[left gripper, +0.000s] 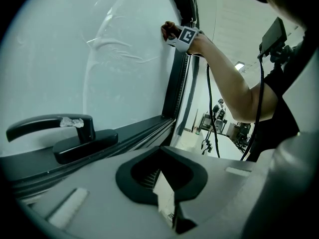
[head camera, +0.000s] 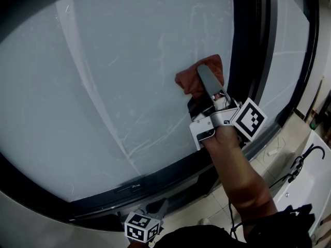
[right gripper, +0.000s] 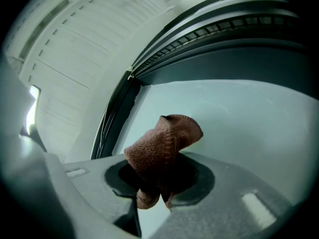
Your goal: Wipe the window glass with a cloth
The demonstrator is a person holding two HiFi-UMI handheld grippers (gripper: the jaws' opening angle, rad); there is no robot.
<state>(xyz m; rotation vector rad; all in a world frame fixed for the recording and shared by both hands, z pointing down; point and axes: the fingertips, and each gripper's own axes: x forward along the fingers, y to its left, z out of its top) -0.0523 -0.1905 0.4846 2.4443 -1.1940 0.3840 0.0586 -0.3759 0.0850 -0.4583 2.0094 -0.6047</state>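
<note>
The right hand-held gripper [head camera: 206, 82] pinches the brown cloth [head camera: 187, 80] against the window glass [head camera: 103, 87], beside the dark frame [head camera: 248, 61]. The left hand-held gripper [left gripper: 167, 205], lower, seems clenched empty.

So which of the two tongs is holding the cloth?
The right tongs, up against the window glass and shut on the brown cloth; the left tongs hang low, shut and empty.
</note>
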